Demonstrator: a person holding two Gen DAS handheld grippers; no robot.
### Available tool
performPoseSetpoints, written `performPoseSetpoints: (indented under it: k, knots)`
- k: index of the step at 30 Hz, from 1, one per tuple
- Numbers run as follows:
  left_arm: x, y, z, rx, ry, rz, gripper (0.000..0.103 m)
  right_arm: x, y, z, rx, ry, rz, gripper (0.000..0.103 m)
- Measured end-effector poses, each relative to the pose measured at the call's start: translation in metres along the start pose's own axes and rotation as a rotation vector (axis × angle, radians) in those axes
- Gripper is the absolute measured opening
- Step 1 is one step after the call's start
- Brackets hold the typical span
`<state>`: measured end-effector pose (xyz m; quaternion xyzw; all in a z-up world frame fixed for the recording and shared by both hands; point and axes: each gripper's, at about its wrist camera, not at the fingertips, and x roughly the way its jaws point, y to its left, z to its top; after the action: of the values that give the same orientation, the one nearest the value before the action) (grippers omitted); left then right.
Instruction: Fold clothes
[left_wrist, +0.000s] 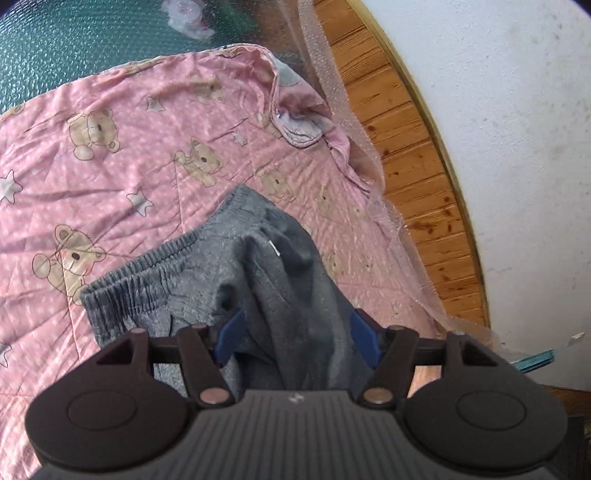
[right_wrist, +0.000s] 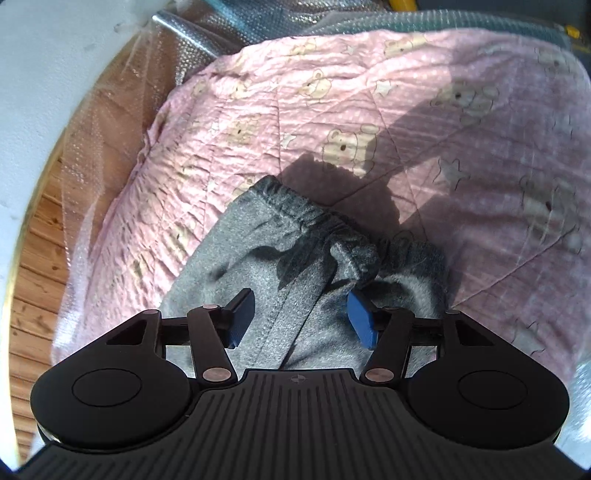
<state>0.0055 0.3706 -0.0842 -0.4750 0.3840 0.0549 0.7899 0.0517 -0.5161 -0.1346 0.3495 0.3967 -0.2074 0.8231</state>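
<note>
Grey sweatpants with an elastic waistband lie bunched on a pink teddy-bear quilt. My left gripper is open, its blue pads wide apart on either side of a raised fold of the grey fabric. In the right wrist view the same sweatpants lie on the quilt, waistband crumpled at the far end. My right gripper is open too, its blue pads straddling the fabric close above it. The cloth passes between both pairs of fingers without being pinched.
A wooden floor and a white wall lie to the right of the bed in the left view, to the left in the right view. Clear bubble wrap hangs along the bed's edge.
</note>
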Motion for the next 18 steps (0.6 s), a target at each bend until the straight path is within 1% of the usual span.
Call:
performPoseSetpoints:
  k: [2,3,5,7,9,11,12,13,14,15,16,18]
  knots:
    - [0.002,0.007,-0.006,-0.023,-0.021,0.049,0.063,-0.014,0.030,-0.010,-0.170,-0.038,-0.077,0.061]
    - [-0.001,0.012,-0.009,-0.034,-0.025,0.057,0.063,-0.021,0.051,-0.021,-0.274,-0.052,-0.068,0.061]
    - [-0.007,0.021,-0.014,-0.031,-0.014,0.034,0.063,-0.034,0.101,-0.056,-0.493,-0.053,0.017,0.061]
    - [-0.011,0.025,-0.019,0.030,0.016,0.042,0.063,-0.038,0.155,-0.103,-0.675,-0.002,0.155,0.060]
    - [-0.008,0.027,-0.021,0.129,0.051,0.074,0.062,-0.034,0.215,-0.155,-0.832,0.078,0.313,0.060]
    - [-0.002,0.033,-0.018,0.211,0.082,0.089,0.061,-0.040,0.283,-0.216,-0.989,0.134,0.477,0.060]
    - [0.001,0.037,-0.015,0.245,0.090,0.092,0.058,-0.043,0.317,-0.247,-1.067,0.162,0.560,0.060]
    - [0.002,0.040,-0.011,0.265,0.090,0.094,0.058,-0.047,0.349,-0.274,-1.123,0.170,0.626,0.063]
    - [0.003,0.045,-0.008,0.273,0.094,0.073,0.058,-0.052,0.379,-0.301,-1.175,0.176,0.690,0.071]
    - [0.003,0.049,-0.005,0.279,0.102,0.041,0.058,-0.057,0.415,-0.334,-1.225,0.199,0.754,0.075]
    - [0.004,0.052,-0.003,0.287,0.106,0.020,0.058,-0.057,0.443,-0.361,-1.272,0.223,0.789,0.077]
    - [0.008,0.058,-0.001,0.310,0.123,-0.008,0.058,-0.056,0.496,-0.413,-1.366,0.272,0.854,0.077]
